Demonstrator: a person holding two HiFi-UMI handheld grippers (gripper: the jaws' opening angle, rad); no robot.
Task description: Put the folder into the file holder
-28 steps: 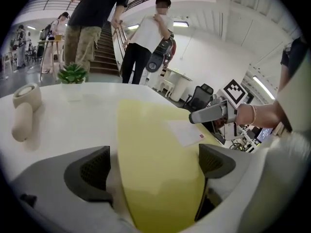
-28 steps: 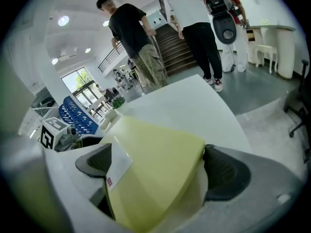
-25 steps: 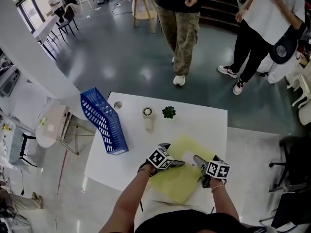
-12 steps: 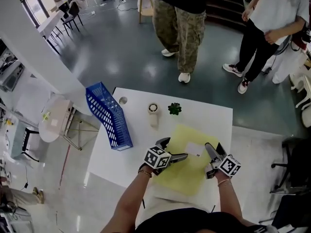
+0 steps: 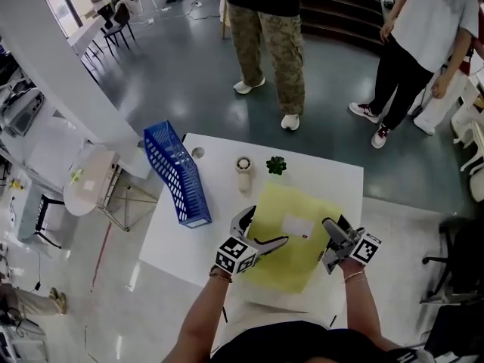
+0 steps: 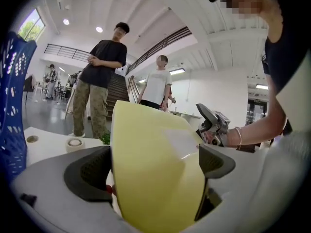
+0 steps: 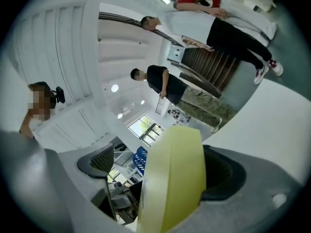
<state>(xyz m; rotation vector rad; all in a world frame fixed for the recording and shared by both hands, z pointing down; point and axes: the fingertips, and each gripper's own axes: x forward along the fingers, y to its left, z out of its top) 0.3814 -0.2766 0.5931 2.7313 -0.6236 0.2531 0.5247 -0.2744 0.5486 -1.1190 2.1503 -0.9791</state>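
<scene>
The task is at an early stage. The yellow folder [image 5: 291,237] sits in the lower middle of the head view, over the near part of the white table [image 5: 321,181], with a tool at each side of it. The left gripper [image 5: 261,231] is clamped on the folder's left edge, and both pads press the bowed sheet. The right gripper [image 5: 335,231] has its jaws around the right edge. One pad touches the folder, but a gap shows at the other (so it does not look pinched there). The blue file holder [image 5: 175,176] stands at the table's left edge, well apart from the folder, with its slot facing up. What seems left is carrying the folder over, standing it on edge, and sliding it in.
</scene>
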